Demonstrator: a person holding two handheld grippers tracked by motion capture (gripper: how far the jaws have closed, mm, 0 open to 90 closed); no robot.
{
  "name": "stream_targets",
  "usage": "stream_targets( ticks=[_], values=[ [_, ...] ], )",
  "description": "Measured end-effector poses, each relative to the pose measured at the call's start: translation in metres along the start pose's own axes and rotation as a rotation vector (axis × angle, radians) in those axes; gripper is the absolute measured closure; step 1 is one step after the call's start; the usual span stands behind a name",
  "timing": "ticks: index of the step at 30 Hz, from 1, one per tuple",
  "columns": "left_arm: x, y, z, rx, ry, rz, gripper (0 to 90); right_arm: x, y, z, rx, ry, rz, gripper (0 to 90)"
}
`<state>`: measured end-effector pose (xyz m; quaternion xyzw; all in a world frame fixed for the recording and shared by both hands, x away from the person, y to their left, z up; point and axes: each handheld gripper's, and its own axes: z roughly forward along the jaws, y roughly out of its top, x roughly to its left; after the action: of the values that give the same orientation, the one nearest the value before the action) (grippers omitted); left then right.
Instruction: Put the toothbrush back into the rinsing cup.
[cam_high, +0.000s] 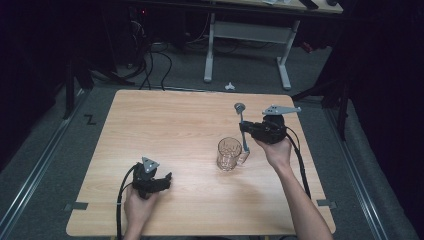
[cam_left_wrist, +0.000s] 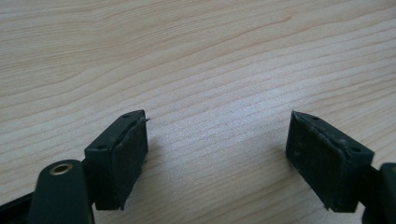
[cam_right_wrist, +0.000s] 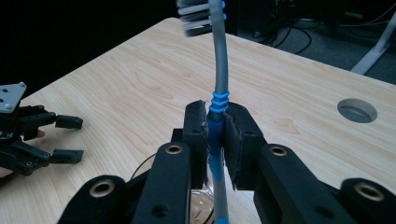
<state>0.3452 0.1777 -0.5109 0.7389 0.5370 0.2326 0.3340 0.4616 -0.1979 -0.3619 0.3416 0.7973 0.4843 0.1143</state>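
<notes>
1. Bench (cam_high: 165, 130): pale wood-grain top, rectangular, with a round cable hole (cam_right_wrist: 357, 110) seen in the right gripper view.
2. Right gripper (cam_high: 248, 129): black, two-jawed, held in the person's right hand (cam_high: 276, 150) above the right half of the bench. Its fingers (cam_right_wrist: 196, 135) are closed tight on the blue grip section of a grey-and-blue plastic toothbrush (cam_right_wrist: 218, 88), one pad on each side of the handle.
3. Toothbrush attitude: roughly upright in the high view, bristle head (cam_high: 240, 107) at the top, clear of the bench. In the right gripper view the grey neck curves up from between the jaws to the white and grey bristles at the frame's top edge.
4. Clear faceted glass mug (cam_high: 229, 154): stands upright on the bench, just left of the right hand, below the toothbrush. The lower end of the handle reaches down near its rim; whether it touches the glass I cannot tell.
5. Left gripper (cam_high: 167, 180): black, held in the left hand (cam_high: 137, 207) low over the bench near its front-left edge, well apart from the mug. Its fingers (cam_left_wrist: 128, 158) stand wide open with bare wood between them, holding nothing.
</notes>
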Motion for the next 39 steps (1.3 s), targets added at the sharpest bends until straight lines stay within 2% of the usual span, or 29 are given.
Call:
stream_targets(
  ticks=[10, 39],
  values=[
    [0.000, 0.000, 0.000, -0.001, 0.001, 0.000, 21.5, -0.004, -0.007, -0.005, 0.006, -0.006, 0.020, 79.6],
    [0.000, 0.000, 0.000, -0.001, 0.001, 0.000, 21.5, -0.004, -0.028, -0.014, 0.005, -0.019, 0.020, 79.5]
  ],
)
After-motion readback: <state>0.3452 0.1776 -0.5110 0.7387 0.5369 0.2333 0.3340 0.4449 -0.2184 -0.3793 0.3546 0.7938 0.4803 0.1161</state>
